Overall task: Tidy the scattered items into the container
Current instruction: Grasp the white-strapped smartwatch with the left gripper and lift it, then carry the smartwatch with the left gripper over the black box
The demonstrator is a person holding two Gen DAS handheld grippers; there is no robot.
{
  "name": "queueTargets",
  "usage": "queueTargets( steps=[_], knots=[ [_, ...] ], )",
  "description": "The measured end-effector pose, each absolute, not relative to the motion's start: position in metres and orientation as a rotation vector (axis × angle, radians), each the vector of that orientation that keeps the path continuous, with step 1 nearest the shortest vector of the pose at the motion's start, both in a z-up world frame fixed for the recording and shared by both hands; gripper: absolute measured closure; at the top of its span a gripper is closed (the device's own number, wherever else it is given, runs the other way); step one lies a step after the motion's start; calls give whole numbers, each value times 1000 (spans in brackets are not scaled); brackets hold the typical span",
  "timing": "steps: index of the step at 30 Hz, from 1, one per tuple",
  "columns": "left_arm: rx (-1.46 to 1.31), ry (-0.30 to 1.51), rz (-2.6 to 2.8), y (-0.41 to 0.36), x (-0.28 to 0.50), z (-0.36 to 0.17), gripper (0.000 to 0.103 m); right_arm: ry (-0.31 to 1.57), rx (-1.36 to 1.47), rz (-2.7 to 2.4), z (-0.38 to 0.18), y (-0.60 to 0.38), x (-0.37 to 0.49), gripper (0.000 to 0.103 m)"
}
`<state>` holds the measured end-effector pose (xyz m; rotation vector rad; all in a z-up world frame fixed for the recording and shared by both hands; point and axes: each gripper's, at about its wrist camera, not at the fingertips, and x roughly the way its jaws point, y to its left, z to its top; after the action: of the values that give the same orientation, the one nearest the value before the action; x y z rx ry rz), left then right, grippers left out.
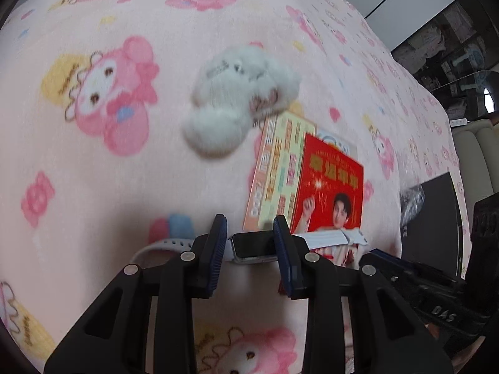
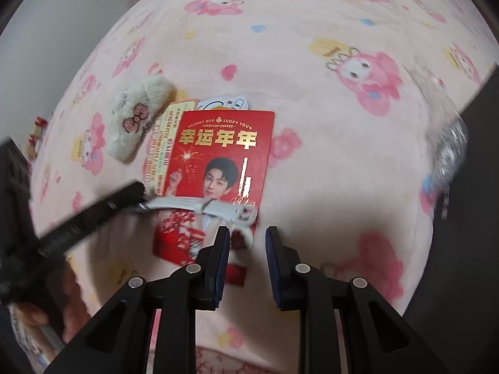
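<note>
The left gripper (image 1: 249, 240) was closed on the body of a smartwatch (image 1: 254, 246), its blue-padded fingers (image 1: 218, 243) pressing the two sides of the dark screen; one pale strap ran left over the pink cartoon-print blanket (image 1: 93, 187) and the other lay across the red card (image 1: 330, 187). The right gripper (image 2: 247, 249) hovered just above the lower edge of the same red card (image 2: 218, 155), its fingers narrowly apart and holding nothing. In the right wrist view, the left gripper entered from the left as a dark bar, with the grey strap (image 2: 202, 205) trailing from its tip over the card. A yellow-green card (image 1: 280, 168) lay partly under the red one, and a white item, only partly visible, lay under both at their far end. Beyond them rested a white plush toy (image 1: 240, 99), blurred in the left view; the right view alone showed its pink bow (image 2: 135, 120). A dark container (image 1: 430, 218) sat at the right edge, a crinkled silver item (image 1: 411, 199) at its rim; its contents could not be determined.
</note>
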<state>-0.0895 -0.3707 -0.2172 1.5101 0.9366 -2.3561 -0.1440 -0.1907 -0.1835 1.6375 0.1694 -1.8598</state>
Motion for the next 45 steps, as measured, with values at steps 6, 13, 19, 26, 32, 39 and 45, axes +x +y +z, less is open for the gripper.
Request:
queueTargets(
  steps=[6, 13, 19, 26, 32, 39, 45],
  knots=[
    [1492, 1026, -2358, -366, -71, -222, 70, -2, 1682, -1794, -179, -168, -135, 79],
    [1460, 1139, -2376, -374, -64, -220, 70, -246, 1747, -1669, -202, -182, -159, 75],
    [1455, 1218, -2391, -379, -62, -225, 70, -311, 1742, -1628, -215, -188, -170, 75],
    [1432, 1221, -2385, -379, -51, -215, 70, -336, 1737, -1627, -218, -201, -174, 89],
    [1463, 1408, -2327, -368, -21, -217, 63, -337, 1741, -1637, -220, -198, -173, 96],
    [1274, 1633, -2201, -383, -5, -238, 55, -286, 1739, -1656, -216, -198, -162, 96],
    [1006, 1691, -2110, -414, 1, -237, 54, -293, 1731, -1664, -216, -193, -158, 96]
  ],
)
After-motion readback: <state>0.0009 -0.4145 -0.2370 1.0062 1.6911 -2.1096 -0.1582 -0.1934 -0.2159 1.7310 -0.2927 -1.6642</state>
